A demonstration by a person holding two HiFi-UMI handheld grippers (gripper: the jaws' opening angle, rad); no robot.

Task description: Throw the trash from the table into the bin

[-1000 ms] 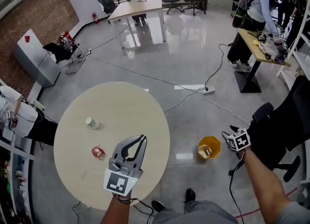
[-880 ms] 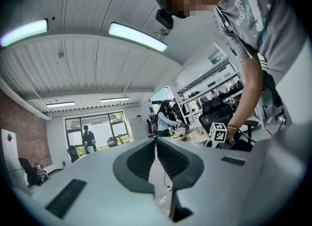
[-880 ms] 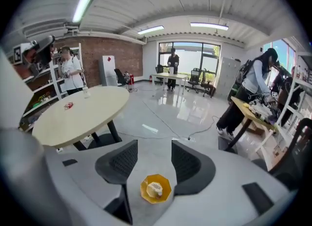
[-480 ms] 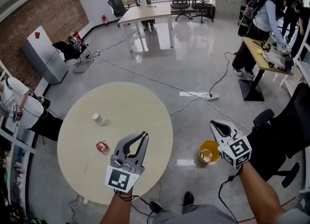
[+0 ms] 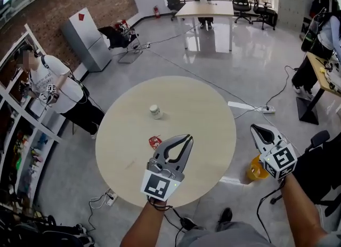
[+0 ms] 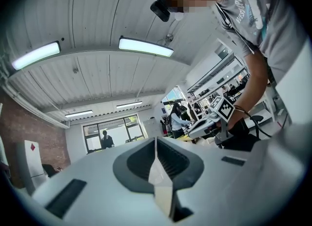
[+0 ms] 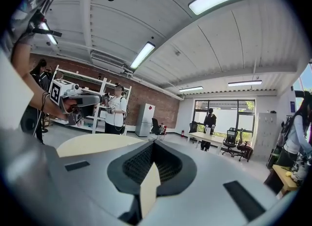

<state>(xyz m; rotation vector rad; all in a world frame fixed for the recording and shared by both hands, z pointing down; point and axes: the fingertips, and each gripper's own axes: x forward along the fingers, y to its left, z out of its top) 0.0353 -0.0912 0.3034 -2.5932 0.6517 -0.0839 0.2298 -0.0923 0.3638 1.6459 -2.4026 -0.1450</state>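
With the left tongs (image 5: pixel 185 139) and right tongs (image 5: pixel 256 128) both closed and empty, the red wrapper (image 5: pixel 155 142) lies on the tabletop (image 5: pixel 202 112) near the left pair, probably light and crinkly, best pinched across its crumpled middle.

Two bits of trash lie on the round, pale wooden desk (image 5: pixel 202 112). A small white pot (image 5: pixel 155 111) stands upright near the desk's middle. A crumpled red wrapper (image 5: pixel 155 142) lies flat nearer the person, apart from the pot. The yellow bin (image 5: pixel 256 170) stands on the floor beside the desk's right edge, only partly in view.
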